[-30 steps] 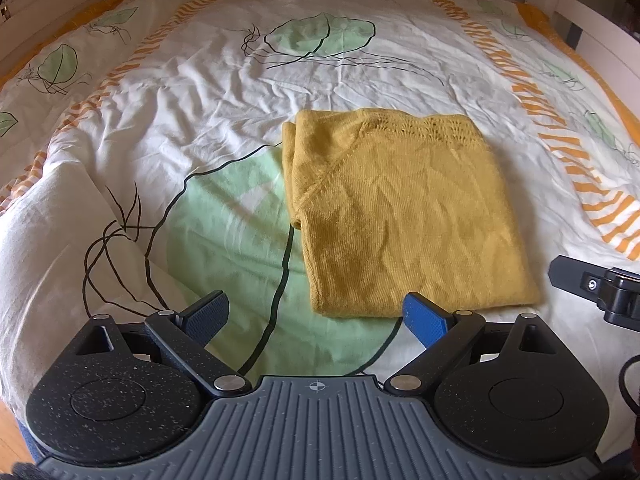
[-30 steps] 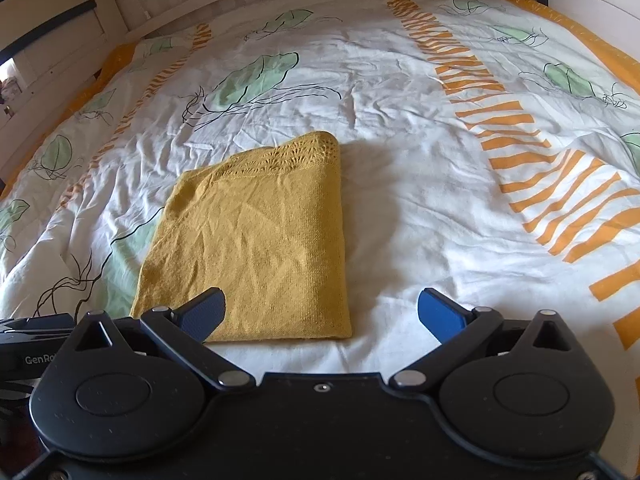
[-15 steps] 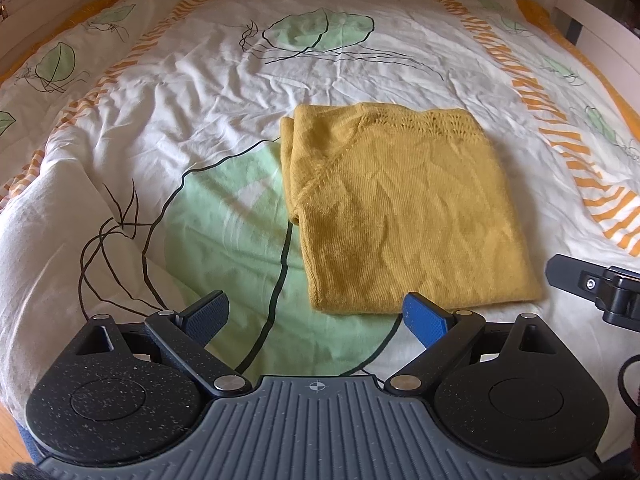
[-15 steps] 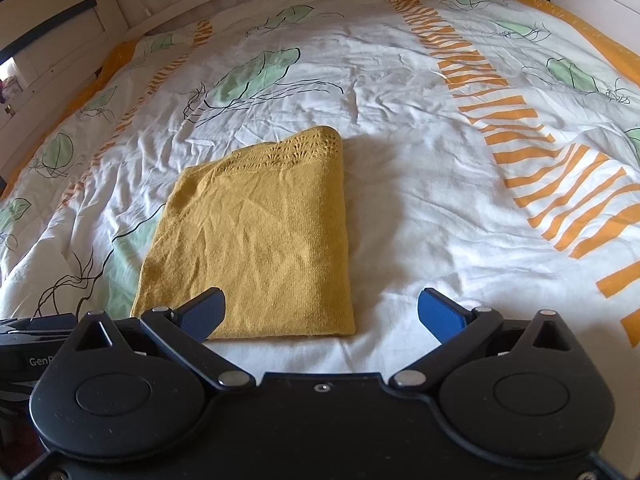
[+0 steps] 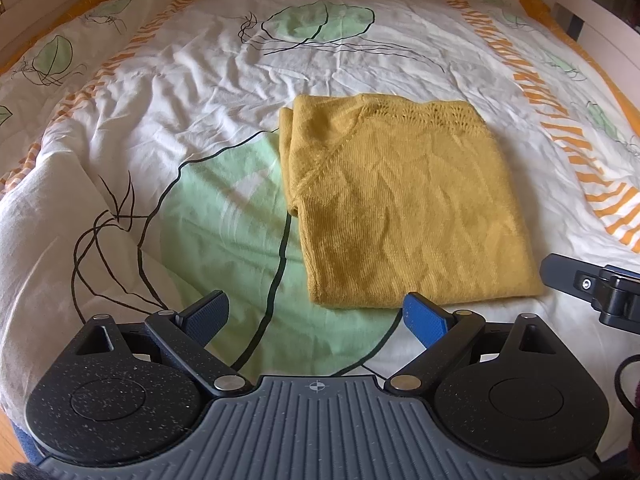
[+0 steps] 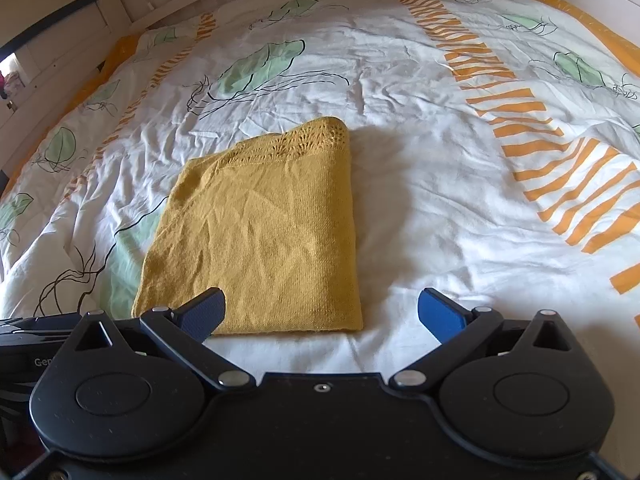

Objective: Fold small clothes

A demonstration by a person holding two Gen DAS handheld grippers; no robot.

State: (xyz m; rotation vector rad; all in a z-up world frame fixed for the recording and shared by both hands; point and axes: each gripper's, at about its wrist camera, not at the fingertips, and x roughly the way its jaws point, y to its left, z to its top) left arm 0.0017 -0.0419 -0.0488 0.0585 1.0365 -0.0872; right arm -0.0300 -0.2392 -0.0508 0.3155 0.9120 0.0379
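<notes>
A mustard-yellow knitted garment (image 5: pixel 404 204) lies folded into a flat rectangle on the bed; it also shows in the right wrist view (image 6: pixel 260 236). Its lacy edge is at the far side. My left gripper (image 5: pixel 316 316) is open and empty, just short of the garment's near left corner. My right gripper (image 6: pixel 320 312) is open and empty, at the garment's near right corner. Part of the right gripper (image 5: pixel 600 288) shows at the right edge of the left wrist view.
The garment rests on a white duvet (image 5: pixel 200 92) printed with green leaves and orange stripes. A white bed frame (image 6: pixel 60 32) runs along the far and left sides. The bed's near edge drops off at the lower left (image 5: pixel 8 412).
Both grippers have eased back slightly from the garment, both still open. The garment has not moved.
</notes>
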